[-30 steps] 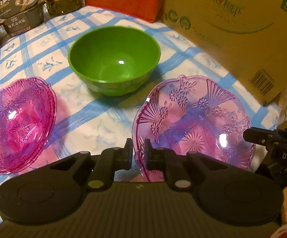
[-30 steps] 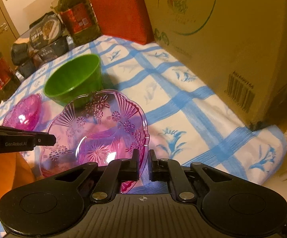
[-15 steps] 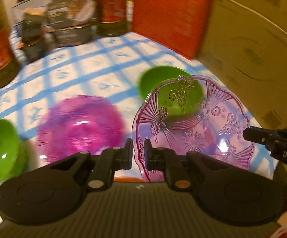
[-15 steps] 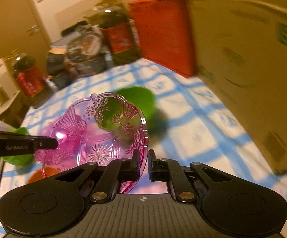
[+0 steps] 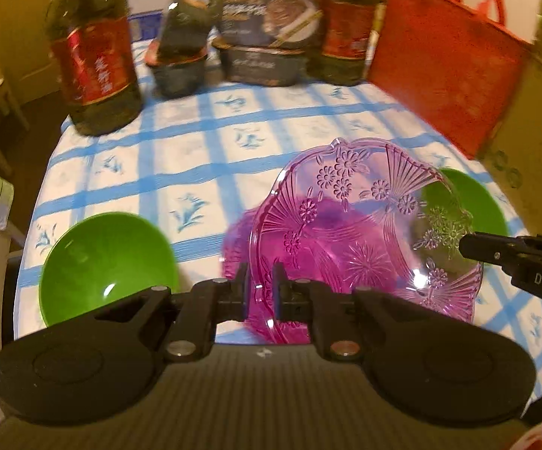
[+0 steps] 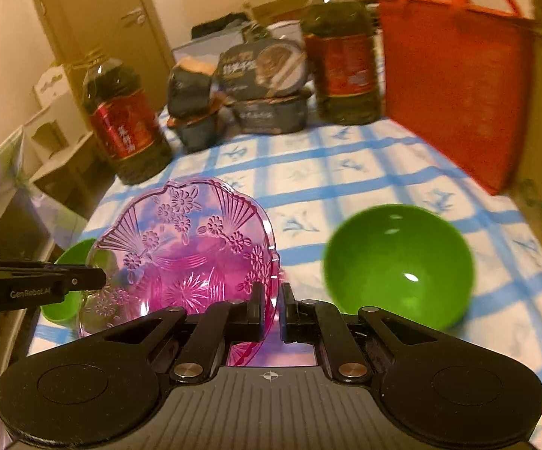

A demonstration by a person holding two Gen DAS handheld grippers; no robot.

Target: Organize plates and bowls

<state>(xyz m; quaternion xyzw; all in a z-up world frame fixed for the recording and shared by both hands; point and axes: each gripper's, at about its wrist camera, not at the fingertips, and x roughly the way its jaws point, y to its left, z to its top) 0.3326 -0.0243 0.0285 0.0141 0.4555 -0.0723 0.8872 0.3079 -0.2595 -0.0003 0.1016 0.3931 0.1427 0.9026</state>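
Note:
Both grippers are shut on the rim of one clear pink patterned plate (image 5: 364, 232), held in the air over the table. My left gripper (image 5: 258, 285) pinches its left edge. My right gripper (image 6: 272, 302) pinches its right edge; the plate also shows in the right wrist view (image 6: 184, 258). A second pink plate (image 5: 237, 240) lies on the table under it, mostly hidden. One green bowl (image 5: 105, 258) sits at the front left, another green bowl (image 6: 398, 262) at the right.
Two large oil bottles (image 5: 94, 63) (image 6: 342, 60), dark food tubs (image 5: 263, 48) and a red bag (image 5: 443, 63) line the back of the blue-checked tablecloth (image 5: 203, 138). A cardboard box (image 5: 541, 112) stands at the right. The table's left edge (image 5: 34, 202) is near.
Both grippers have lifted the pink plate and carried it leftward. It now hangs over the second pink plate, and the left green bowl has come into view.

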